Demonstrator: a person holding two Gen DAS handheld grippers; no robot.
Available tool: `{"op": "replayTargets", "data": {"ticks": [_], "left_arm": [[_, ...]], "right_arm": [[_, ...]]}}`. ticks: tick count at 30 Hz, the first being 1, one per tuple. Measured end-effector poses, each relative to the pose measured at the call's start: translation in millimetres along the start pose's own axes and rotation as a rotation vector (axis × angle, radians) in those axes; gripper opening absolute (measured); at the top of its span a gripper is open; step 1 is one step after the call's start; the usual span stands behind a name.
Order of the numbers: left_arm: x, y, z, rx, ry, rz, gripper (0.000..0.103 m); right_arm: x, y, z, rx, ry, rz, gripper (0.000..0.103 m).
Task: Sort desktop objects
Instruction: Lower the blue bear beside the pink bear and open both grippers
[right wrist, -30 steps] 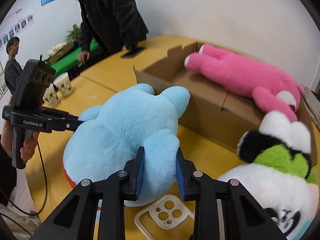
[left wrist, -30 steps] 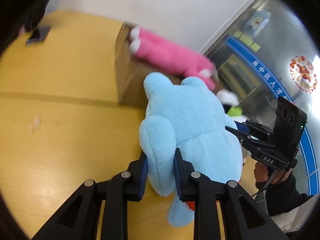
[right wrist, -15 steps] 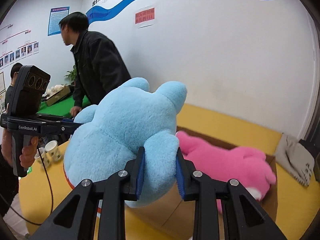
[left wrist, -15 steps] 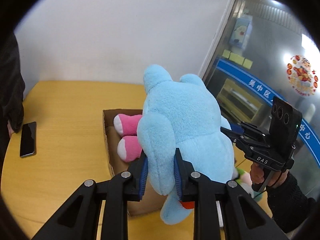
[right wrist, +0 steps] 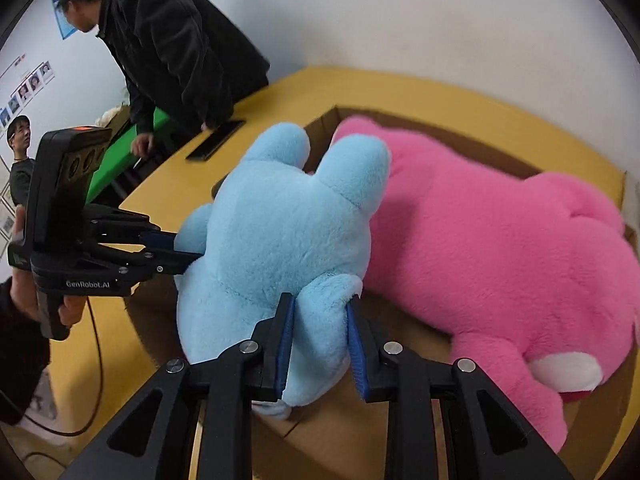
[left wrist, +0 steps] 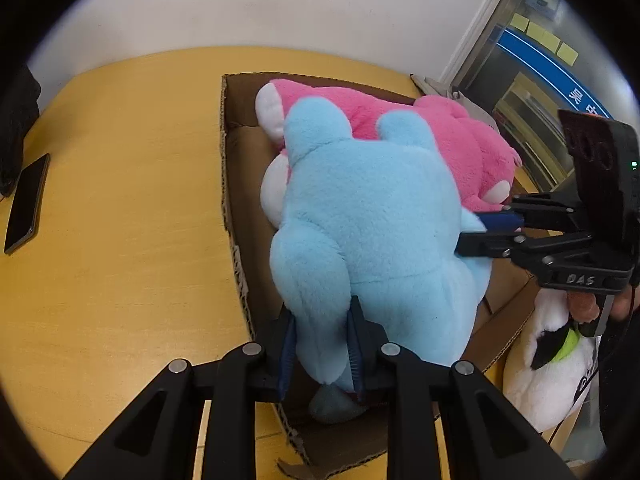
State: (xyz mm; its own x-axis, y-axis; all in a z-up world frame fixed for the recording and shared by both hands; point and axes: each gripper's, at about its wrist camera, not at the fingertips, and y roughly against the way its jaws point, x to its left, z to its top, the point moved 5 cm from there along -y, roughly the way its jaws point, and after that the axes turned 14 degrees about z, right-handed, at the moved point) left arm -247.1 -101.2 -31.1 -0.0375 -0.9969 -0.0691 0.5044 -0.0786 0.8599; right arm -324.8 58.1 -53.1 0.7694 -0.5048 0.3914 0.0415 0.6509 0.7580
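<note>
A light blue plush toy (left wrist: 372,216) hangs between both grippers, over the open cardboard box (left wrist: 234,148). My left gripper (left wrist: 322,332) is shut on one of its limbs. My right gripper (right wrist: 320,328) is shut on another limb of the blue plush (right wrist: 276,240). A pink plush (right wrist: 500,248) lies in the box (right wrist: 472,136), right beside the blue one; it also shows in the left wrist view (left wrist: 452,140). I cannot tell whether the blue plush rests on the box floor.
A black phone (left wrist: 26,202) lies on the yellow table (left wrist: 120,200) left of the box. A white, black and green plush (left wrist: 548,360) sits right of the box. A man in black (right wrist: 176,44) leans at the table's far side.
Both grippers have carried the blue plush from high above the table down over the box, beside the pink plush. Both stay shut on it.
</note>
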Motion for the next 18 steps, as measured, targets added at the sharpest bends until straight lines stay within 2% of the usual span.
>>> {"op": "replayTargets", "data": {"ticks": [2, 5, 12, 15, 18], "left_arm": [[1.5, -0.1, -0.1, 0.0, 0.007, 0.006, 0.022], [-3.7, 0.4, 0.7, 0.005, -0.017, 0.059, 0.022], [1.4, 0.7, -5.0, 0.026, -0.031, 0.074, 0.022], [5.4, 9.1, -3.7, 0.01, -0.024, 0.062, 0.023], [11.1, 21.2, -1.1, -0.013, -0.003, 0.044, 0.027]], "right_arm": [[-6.4, -18.9, -3.0, 0.074, -0.015, -0.025, 0.028], [-6.9, -40.1, -10.4, 0.151, -0.032, -0.052, 0.029], [-9.7, -38.5, -16.1, 0.146, -0.074, -0.015, 0.029], [-18.4, -52.4, -22.2, 0.203, -0.077, -0.05, 0.035], [-22.6, -46.9, -23.8, 0.183, -0.087, -0.074, 0.042]]}}
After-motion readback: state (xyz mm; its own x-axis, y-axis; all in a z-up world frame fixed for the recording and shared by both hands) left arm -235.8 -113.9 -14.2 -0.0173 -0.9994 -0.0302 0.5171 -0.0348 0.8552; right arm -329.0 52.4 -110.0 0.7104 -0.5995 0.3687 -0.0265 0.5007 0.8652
